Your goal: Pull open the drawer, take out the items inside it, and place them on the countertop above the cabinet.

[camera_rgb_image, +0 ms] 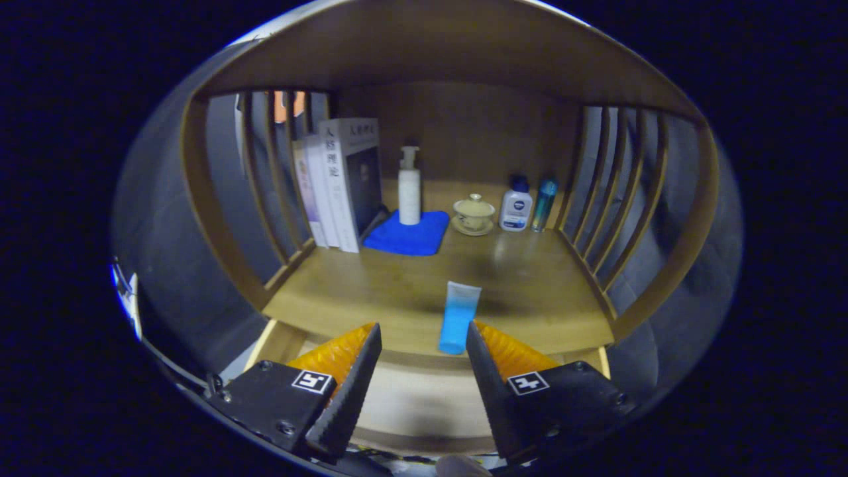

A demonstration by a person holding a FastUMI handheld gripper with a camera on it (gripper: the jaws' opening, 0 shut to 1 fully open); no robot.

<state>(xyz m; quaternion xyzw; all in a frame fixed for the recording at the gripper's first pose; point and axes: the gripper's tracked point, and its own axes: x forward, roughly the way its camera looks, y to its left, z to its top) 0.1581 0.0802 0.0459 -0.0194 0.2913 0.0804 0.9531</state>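
Now the tongs (424, 338) gape wide — empty — blue tube (458, 317) just ahead.

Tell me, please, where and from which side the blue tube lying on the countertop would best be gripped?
Probably across its flat middle. The blue tube lies flat on the countertop, pointing away from the open hand-held gripper, its cap end just between the fingers. Come from above, one finger on each long side.
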